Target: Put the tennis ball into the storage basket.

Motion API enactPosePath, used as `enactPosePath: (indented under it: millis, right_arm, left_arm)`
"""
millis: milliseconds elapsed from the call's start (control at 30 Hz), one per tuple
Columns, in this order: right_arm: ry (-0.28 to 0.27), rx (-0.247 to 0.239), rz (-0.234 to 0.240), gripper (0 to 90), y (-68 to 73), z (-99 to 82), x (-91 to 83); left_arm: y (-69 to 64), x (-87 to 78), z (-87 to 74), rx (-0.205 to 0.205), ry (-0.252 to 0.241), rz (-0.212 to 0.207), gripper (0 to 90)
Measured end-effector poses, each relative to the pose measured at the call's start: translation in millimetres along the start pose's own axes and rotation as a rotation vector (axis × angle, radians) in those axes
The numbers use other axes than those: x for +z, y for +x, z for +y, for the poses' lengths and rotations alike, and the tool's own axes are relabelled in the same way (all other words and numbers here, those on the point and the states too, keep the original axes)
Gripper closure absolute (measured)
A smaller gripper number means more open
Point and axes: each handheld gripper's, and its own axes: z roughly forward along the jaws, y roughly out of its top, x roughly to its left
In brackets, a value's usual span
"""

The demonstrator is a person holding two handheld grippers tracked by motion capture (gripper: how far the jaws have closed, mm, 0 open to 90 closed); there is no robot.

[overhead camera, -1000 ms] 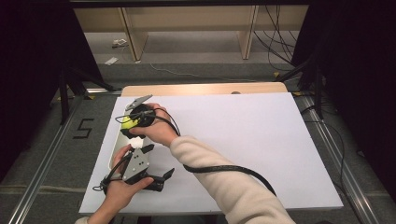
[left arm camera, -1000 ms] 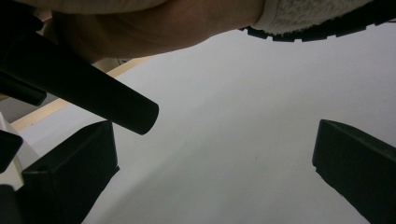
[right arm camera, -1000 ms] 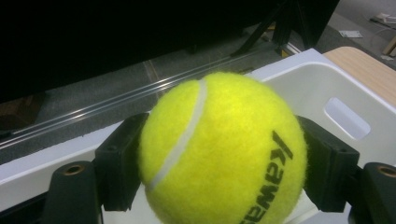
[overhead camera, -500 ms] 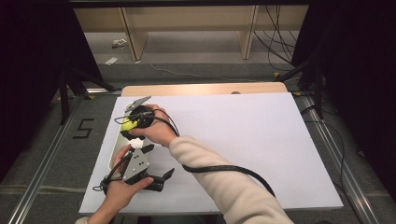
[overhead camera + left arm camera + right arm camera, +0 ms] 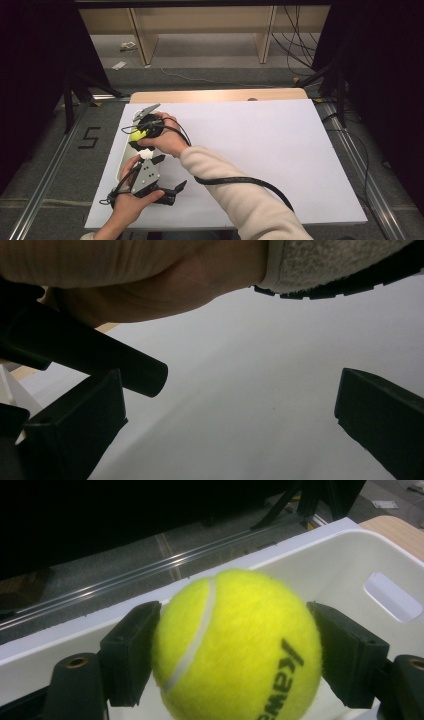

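A yellow tennis ball [image 5: 235,645] sits clamped between the jaws of my right gripper [image 5: 234,652], just above a white bin [image 5: 350,555] with a handle slot in its wall. From above, the right arm reaches across to the table's left edge, where the right gripper [image 5: 137,137] holds the ball [image 5: 135,133] over the bin [image 5: 120,162]. My left gripper [image 5: 170,172] is low at the near left of the table, close under the right wrist. Its jaws stand wide apart with only white table between them; the left gripper [image 5: 225,430] is open.
A white sheet [image 5: 260,150] covers the table, with a wooden strip [image 5: 220,95] showing at the far edge. The right forearm's cream sleeve [image 5: 235,190] and a black cable [image 5: 240,181] cross the near middle. Dark frames and floor cables surround the table.
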Motion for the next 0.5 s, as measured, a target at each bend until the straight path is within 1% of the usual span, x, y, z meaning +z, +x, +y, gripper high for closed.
enactPosePath:
  millis: [133,267,433,500]
  right_arm:
    - [-0.011,0.007,0.000,24.9,-0.3,1.2,-0.3]
    - [-0.016,-0.001,-0.006,22.6,0.0,3.7,-2.1]
    - [-0.009,-0.014,-0.006,21.7,-0.7,1.7,-4.1]
    - [-0.017,-0.008,-0.012,21.6,-0.7,0.8,-5.8]
  left_arm:
    - [-0.2,0.2,-0.1,-0.002,0.001,-0.002,0.0]
    - [-0.3,0.2,-0.1,-0.002,0.002,-0.003,0.0]
    - [-0.3,0.4,-0.1,0.002,0.003,-0.003,0.0]
    - [-0.5,0.5,-0.2,0.001,0.004,-0.002,0.0]
